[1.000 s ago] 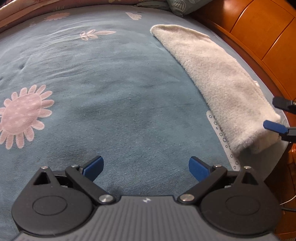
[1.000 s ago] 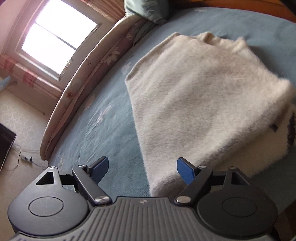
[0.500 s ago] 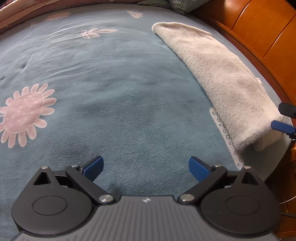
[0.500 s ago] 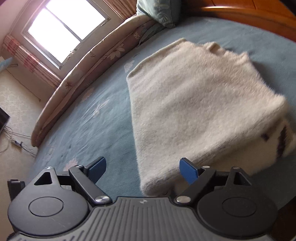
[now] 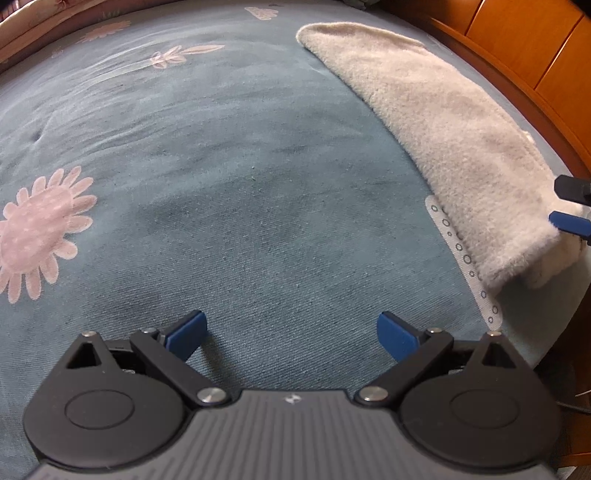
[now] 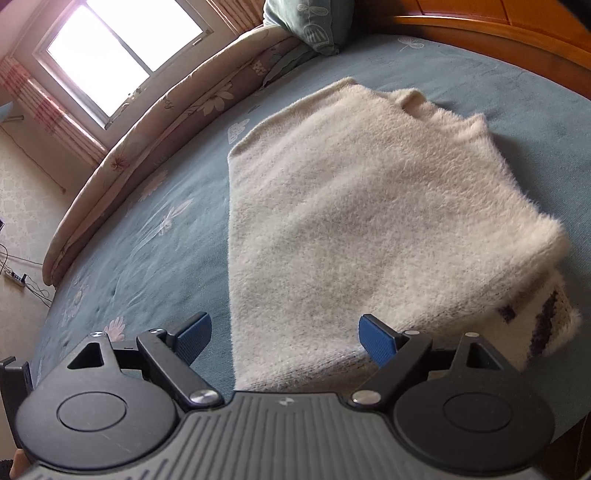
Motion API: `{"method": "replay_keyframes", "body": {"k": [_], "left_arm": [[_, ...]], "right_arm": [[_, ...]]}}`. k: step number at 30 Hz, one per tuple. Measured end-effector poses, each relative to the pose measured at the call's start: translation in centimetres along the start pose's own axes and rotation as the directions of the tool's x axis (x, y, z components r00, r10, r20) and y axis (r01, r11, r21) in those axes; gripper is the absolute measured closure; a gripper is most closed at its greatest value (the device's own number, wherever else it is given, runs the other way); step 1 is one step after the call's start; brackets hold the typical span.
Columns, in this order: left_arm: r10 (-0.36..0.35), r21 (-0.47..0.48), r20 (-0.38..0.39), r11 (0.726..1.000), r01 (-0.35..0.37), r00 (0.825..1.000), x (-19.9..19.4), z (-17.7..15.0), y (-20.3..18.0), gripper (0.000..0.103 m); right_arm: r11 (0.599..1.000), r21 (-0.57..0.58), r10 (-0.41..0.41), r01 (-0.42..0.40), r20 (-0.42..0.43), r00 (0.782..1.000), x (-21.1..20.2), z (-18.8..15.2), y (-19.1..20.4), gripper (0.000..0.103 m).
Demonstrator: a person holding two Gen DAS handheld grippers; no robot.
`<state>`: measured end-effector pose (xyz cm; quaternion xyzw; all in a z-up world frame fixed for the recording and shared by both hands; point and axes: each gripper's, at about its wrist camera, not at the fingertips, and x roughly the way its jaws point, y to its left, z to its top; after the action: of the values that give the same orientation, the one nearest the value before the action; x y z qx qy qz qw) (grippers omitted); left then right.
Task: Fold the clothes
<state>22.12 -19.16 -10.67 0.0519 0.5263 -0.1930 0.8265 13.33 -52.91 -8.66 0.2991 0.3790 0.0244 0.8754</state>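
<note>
A fluffy cream sweater [image 6: 362, 221] lies folded flat on the blue bedspread [image 6: 140, 251], with a dark-patterned part showing under its right edge. In the left wrist view the sweater [image 5: 454, 136] runs along the right side of the bed. My right gripper [image 6: 284, 336] is open and empty, its jaws wide apart just above the sweater's near edge. Its fingertips [image 5: 570, 223] show at the right edge of the left wrist view, beside the sweater's near corner. My left gripper [image 5: 291, 330] is open and empty over bare bedspread, well left of the sweater.
A wooden headboard [image 5: 524, 48] runs along the right of the bed. A rolled floral quilt [image 6: 155, 147] lines the far side, with a teal pillow [image 6: 310, 26] by it. A window [image 6: 110, 55] and floor cables [image 6: 18, 277] lie beyond. Pink flower prints [image 5: 37, 229] mark the bedspread [image 5: 221, 184].
My right gripper has drawn back and up from the sweater, so more of the sweater and room shows. My left gripper has barely moved. Both stay open.
</note>
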Motion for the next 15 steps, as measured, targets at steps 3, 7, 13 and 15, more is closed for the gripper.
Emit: {"method": "replay_keyframes", "body": {"k": [3,7,13,15], "left_arm": [[0.001,0.012,0.006,1.000,-0.001,1.000,0.1,0.1,-0.3,0.005],[-0.001,0.054,0.054,0.999,-0.002,0.999,-1.0,0.2,-0.5,0.005],[0.000,0.093,0.175,0.995,-0.016,0.985,-4.1,-0.2,0.1,0.005],[0.016,0.106,0.230,0.994,-0.042,0.973,-5.4,-0.6,0.4,0.005]], "right_arm": [[1.000,0.009,0.003,-0.003,0.009,1.000,-0.5,0.0,-0.8,0.013],[0.999,0.036,-0.019,0.017,0.042,0.999,-1.6,0.2,-2.1,0.013],[0.969,0.146,-0.219,0.200,0.124,0.968,-4.2,0.5,-4.6,0.013],[0.952,0.147,-0.290,0.269,0.144,0.946,-5.1,0.5,-4.5,0.013]]}}
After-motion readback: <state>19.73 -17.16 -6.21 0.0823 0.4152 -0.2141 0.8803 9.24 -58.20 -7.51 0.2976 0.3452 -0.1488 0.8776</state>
